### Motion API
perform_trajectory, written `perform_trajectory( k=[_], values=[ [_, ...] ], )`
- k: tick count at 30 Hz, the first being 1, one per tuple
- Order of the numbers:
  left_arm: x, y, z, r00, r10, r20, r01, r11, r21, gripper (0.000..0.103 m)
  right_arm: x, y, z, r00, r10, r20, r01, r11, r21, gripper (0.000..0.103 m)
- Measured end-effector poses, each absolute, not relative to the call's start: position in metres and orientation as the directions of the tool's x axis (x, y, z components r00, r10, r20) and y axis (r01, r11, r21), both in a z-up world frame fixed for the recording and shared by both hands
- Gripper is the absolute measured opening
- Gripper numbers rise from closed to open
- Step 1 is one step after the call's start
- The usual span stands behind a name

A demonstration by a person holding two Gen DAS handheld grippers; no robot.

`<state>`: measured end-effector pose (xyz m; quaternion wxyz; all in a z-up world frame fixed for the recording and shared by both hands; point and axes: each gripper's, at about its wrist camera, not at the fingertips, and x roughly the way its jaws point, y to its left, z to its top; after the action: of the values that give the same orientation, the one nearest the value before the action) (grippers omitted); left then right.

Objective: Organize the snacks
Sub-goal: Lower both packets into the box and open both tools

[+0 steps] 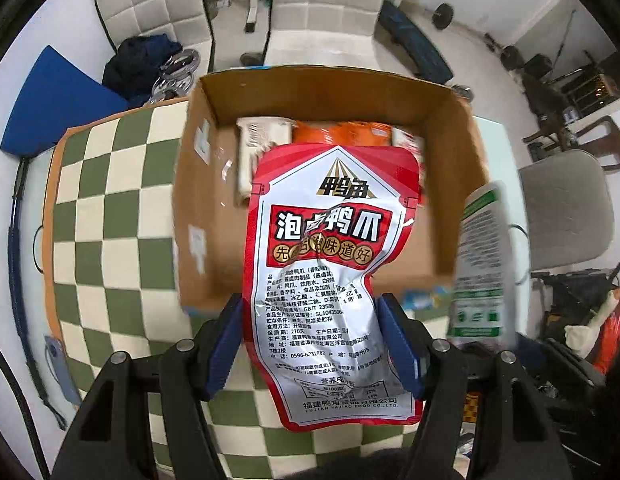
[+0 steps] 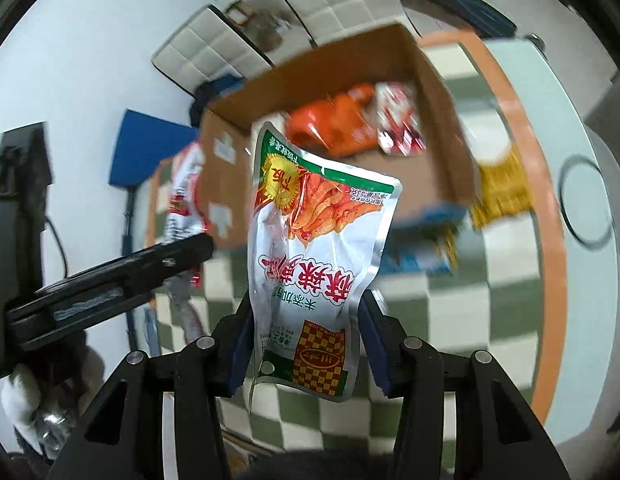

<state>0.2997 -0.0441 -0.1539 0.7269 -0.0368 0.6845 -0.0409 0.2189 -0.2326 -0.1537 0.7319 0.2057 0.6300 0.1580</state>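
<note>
My left gripper [image 1: 312, 338] is shut on a red and white snack pouch [image 1: 330, 264] and holds it in front of an open cardboard box [image 1: 466, 184]. The box holds an orange packet [image 1: 342, 133] and a white packet [image 1: 255, 148]. My right gripper [image 2: 305, 344] is shut on a white and green snack pouch [image 2: 310, 256], held above the checkered cloth near the same box [image 2: 438, 92]. That green pouch also shows blurred in the left wrist view [image 1: 480, 264]. The left gripper with its red pouch [image 2: 183, 196] shows at the left of the right wrist view.
The box stands on a green and white checkered cloth [image 1: 109, 200] over a white table [image 2: 582, 128]. A yellow packet [image 2: 502, 188] and a blue packet [image 2: 426, 252] lie beside the box. Chairs [image 1: 566, 208] and gym gear stand around the table.
</note>
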Motion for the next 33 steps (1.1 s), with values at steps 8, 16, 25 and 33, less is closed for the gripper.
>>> perform_trajectory(
  k=[8,16,25,33],
  values=[
    [0.371,0.002,-0.209,-0.126,-0.068,-0.990,-0.051,0.997,-0.062,0.064,0.298,-0.188,-0.194,0.115,0.512,-0.851,0.031,0.855,0.518,0.051],
    [0.390,0.007,-0.244,-0.230,-0.016,-0.973,-0.036,0.999,-0.008,0.064,0.326,-0.158,-0.252,0.021,0.506,-0.862,0.058,0.861,0.506,0.051],
    [0.390,0.007,-0.269,-0.281,0.023,-0.959,-0.012,1.000,0.028,0.066,0.333,-0.136,-0.281,-0.021,0.475,-0.880,0.031,0.880,0.474,0.051],
    [0.386,0.009,-0.273,-0.291,0.010,-0.957,-0.028,0.999,0.019,0.067,0.339,-0.125,-0.289,-0.026,0.464,-0.886,0.017,0.886,0.464,0.052]
  ],
)
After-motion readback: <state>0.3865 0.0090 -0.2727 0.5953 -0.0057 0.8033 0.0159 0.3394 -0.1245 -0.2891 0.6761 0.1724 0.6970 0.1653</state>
